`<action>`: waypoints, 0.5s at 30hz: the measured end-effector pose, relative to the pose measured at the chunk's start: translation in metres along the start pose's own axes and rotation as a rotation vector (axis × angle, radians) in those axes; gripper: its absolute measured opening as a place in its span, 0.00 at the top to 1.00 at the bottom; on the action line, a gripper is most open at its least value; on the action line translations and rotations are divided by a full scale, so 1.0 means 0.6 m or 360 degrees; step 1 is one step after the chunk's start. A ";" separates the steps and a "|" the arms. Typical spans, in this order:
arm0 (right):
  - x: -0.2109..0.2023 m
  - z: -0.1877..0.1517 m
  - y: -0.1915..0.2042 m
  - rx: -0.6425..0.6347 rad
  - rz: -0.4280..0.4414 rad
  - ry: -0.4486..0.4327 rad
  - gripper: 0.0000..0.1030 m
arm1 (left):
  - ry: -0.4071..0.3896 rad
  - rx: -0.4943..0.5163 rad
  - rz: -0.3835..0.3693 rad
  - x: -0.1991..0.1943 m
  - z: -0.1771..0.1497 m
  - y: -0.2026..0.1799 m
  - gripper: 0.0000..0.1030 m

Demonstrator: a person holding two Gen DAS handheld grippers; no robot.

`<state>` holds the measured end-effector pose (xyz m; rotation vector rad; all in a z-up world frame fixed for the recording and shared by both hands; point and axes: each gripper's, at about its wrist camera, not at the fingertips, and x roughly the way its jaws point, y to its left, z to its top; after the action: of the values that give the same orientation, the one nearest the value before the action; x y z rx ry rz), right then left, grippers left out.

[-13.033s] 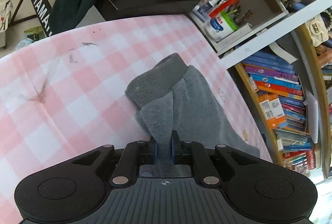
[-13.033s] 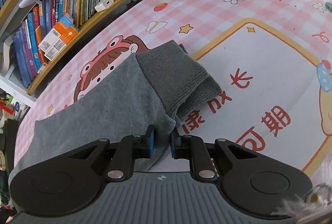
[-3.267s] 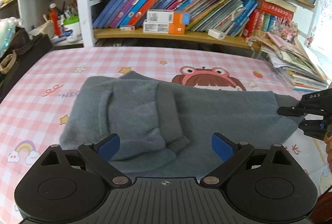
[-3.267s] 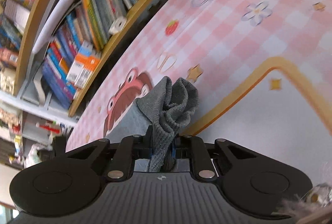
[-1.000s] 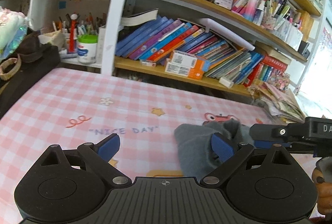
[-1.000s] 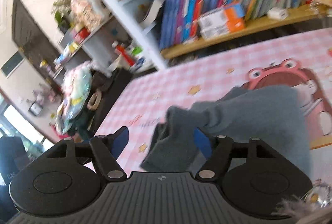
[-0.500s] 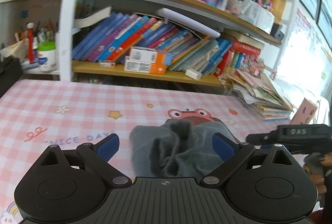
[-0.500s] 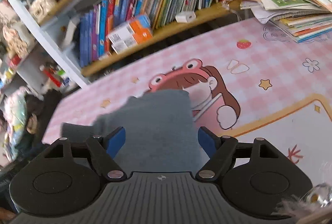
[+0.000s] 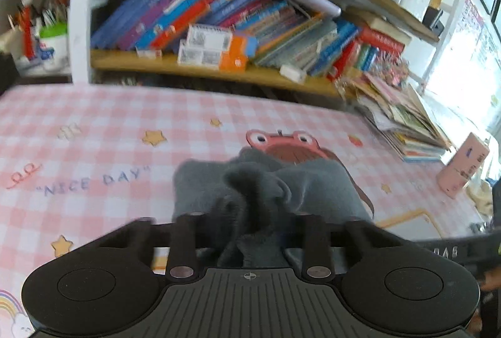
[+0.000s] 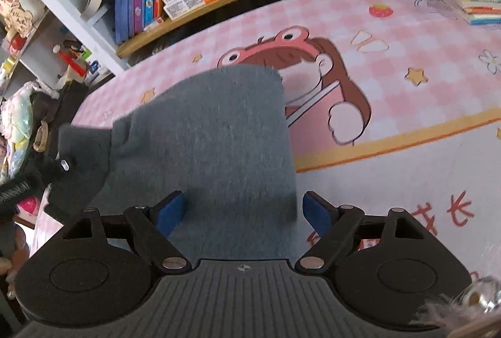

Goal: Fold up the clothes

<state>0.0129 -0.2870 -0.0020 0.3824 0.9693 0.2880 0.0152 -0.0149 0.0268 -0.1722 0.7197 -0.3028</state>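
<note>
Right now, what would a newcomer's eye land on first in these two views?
The grey garment, lying folded in the middle of the pink checked tablecloth and partly covering its frog cartoon. The left gripper has just closed on a bunched fold at the near edge, while the right gripper hangs open above the cloth. Behind the table, a crowded bookshelf fills the background.

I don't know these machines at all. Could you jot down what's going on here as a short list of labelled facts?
Job: folding clothes
Garment: grey sweater, folded into a narrow bundle on the pink checked tablecloth
Left gripper: jaws have just been closing; pinching a bunched edge of the sweater
Right gripper: jaws have just been opening; blue pads wide apart over the sweater, not gripping it
Background: bookshelf behind the table, stack of magazines on the right
</note>
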 end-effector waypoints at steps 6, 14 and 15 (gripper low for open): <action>-0.005 0.005 -0.005 0.0023 0.0054 -0.0031 0.20 | -0.0339 -0.0241 -0.0282 -0.072 0.010 0.026 0.88; 0.004 0.006 0.002 -0.0002 0.0041 0.0013 0.19 | 0.0008 -0.0663 0.0134 -0.007 -0.061 0.121 0.33; 0.004 0.005 0.002 -0.0001 0.0038 0.0014 0.19 | -0.0029 -0.0674 0.0139 -0.015 -0.063 0.123 0.33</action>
<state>0.0169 -0.2854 -0.0017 0.3928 0.9740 0.3118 -0.0008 0.0557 -0.0145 -0.5428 0.7647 -0.0616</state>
